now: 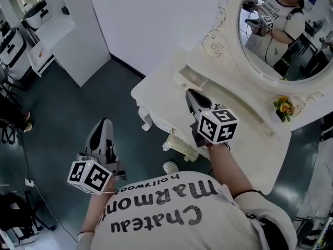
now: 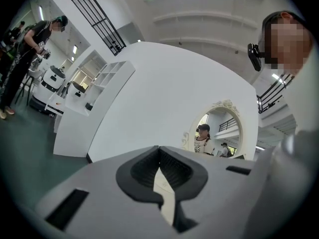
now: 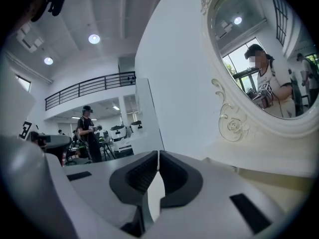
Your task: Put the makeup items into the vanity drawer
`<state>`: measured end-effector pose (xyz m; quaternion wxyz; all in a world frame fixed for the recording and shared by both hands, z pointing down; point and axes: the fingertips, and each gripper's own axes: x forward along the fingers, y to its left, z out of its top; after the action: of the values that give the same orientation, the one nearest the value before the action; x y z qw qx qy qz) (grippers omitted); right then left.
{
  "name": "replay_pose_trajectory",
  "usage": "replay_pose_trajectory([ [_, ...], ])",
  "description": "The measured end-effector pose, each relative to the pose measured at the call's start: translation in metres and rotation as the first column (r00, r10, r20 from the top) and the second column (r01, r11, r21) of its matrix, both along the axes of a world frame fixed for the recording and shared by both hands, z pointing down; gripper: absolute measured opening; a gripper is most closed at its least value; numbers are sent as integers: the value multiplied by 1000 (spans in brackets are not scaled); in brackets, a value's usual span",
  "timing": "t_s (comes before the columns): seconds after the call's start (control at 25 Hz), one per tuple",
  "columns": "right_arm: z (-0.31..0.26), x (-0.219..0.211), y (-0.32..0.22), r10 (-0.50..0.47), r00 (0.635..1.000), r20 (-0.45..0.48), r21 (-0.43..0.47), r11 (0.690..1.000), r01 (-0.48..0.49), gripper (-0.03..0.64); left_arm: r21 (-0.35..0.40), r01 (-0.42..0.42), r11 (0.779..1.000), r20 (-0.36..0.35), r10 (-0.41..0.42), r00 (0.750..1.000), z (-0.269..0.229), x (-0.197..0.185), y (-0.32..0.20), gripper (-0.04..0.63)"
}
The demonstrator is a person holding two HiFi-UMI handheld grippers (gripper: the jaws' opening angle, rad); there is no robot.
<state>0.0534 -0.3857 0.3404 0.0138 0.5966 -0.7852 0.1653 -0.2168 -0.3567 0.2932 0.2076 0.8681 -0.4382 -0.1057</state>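
Note:
A white vanity table [image 1: 156, 95] with an oval mirror [image 1: 291, 61] stands ahead of me in the head view. Its carved drawer front [image 1: 179, 145] shows under the near edge; I cannot tell whether it is open. No makeup items show in any view. My right gripper [image 1: 191, 95] hovers over the vanity top, jaws shut with nothing between them [image 3: 158, 154]. My left gripper [image 1: 105, 123] hangs over the dark floor left of the vanity, also shut and empty [image 2: 159, 148]. The left gripper view looks toward the mirror [image 2: 219, 133].
A small pot of orange flowers [image 1: 283, 107] sits on the vanity's right end. A white partition wall [image 1: 78, 40] stands at the back left, with white machines [image 1: 34, 14] beyond it. A round white object [image 1: 170, 166] lies below the drawer. Other people [image 2: 22, 59] stand far off.

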Motion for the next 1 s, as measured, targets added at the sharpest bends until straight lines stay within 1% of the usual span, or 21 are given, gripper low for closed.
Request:
replay_pose_trajectory([
  [0.16,-27,-30,26,-17,1000,13,79,997,16,32,18,-9,1000,-11,10,1000,-7,-12,18,9],
  [0.24,-34,-45,39,-36,999,5,95,995,35,32,29,-16,999,-14,16,1000,-10,-16,28,9],
  [0.4,-34,-68,61,-69,996,-53,91,993,74,32,39,-22,999,-25,23,999,-12,-25,47,9],
  [0.48,-33,-75,72,-74,995,-66,89,993,80,32,42,-24,999,-31,26,999,-12,-29,56,9],
  [0.88,-20,-87,110,-71,995,-74,72,994,76,32,48,-33,998,-19,33,999,-11,-41,87,9],
  [1.0,-14,-88,117,-70,994,-80,60,995,75,32,36,-24,999,-26,25,999,-6,-45,93,9],
])
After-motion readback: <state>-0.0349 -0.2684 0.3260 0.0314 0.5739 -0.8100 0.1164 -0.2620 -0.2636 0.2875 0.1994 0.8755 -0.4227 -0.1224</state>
